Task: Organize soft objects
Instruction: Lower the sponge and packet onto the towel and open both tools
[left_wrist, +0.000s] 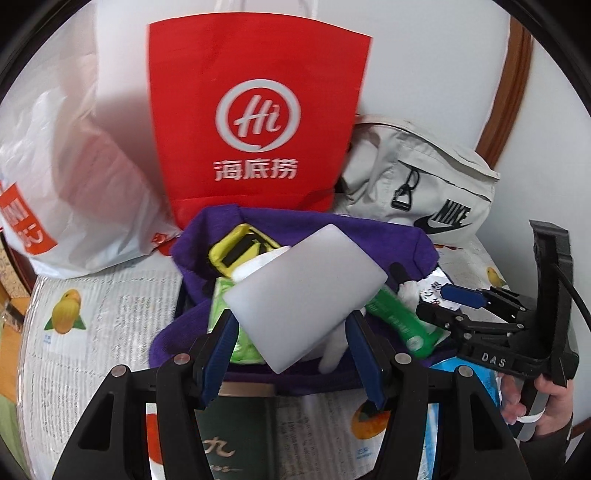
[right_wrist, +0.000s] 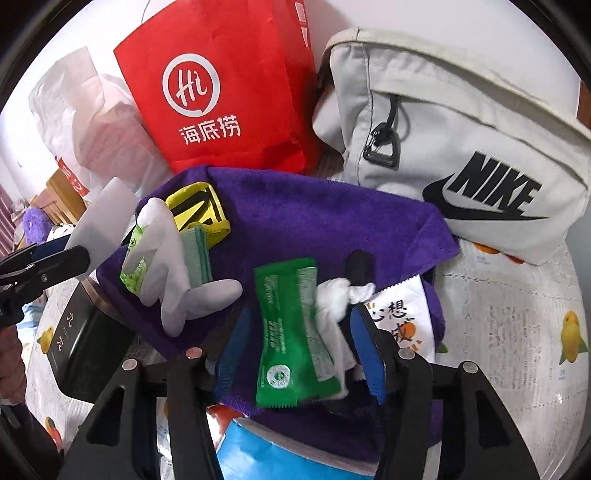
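the left gripper (left_wrist: 291, 343) grips a white foam block (left_wrist: 303, 295): both blue pads (left_wrist: 221, 343) press on the block's lower edges, and the block is held tilted above the purple towel (left_wrist: 388, 236). the right gripper (right_wrist: 299, 350) stands with its jaws apart over the near part of the purple towel; a green sachet (right_wrist: 291, 332) and a knotted white cloth (right_wrist: 332, 299) lie between the pads, and the pads do not press on either. no earlier state is shown. the purple towel is spread at the middle of the table (left_wrist: 110, 317), which is covered with a printed fruit-pattern sheet. on the towel's far left part lie a yellow-and-black strap (right_wrist: 197, 206), a white glove (right_wrist: 170, 258) and a light green packet (right_wrist: 135, 266) partly under the glove. a white sachet with orange print (right_wrist: 402, 317) lies at the towel's right edge, just beside the knotted cloth. behind the towel, at the table's far edge, a red paper bag (left_wrist: 255, 122) stands upright; a white plastic bag (left_wrist: 70, 177) lies to its left and a grey nike bag (left_wrist: 424, 177) to its right, touching the towel's far right corner. a dark green box (left_wrist: 236, 439) sits under the towel's near edge. a person's hand (left_wrist: 543, 402) holds the right gripper's handle.
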